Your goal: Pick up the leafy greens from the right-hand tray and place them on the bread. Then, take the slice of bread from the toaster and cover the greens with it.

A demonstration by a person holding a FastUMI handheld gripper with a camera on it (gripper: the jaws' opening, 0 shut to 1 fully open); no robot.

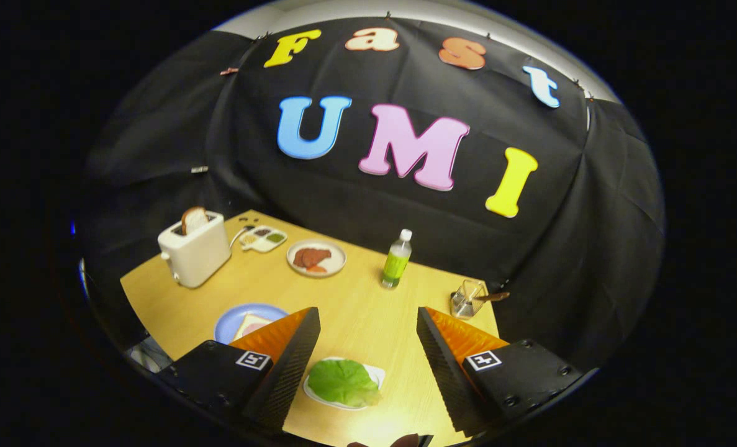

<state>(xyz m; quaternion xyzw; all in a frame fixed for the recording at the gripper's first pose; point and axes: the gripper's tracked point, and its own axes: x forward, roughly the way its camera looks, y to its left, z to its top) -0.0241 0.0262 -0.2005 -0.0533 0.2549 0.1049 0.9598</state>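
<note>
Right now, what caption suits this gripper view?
Open gripper hovers over greens, toaster with bread beyond.

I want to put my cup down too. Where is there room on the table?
Bare wood lies between the green bottle, the blue plate and the lettuce tray, ahead of the open hand-held gripper. The far corner is crowded: toaster, sauce dish, meat plate.
</note>
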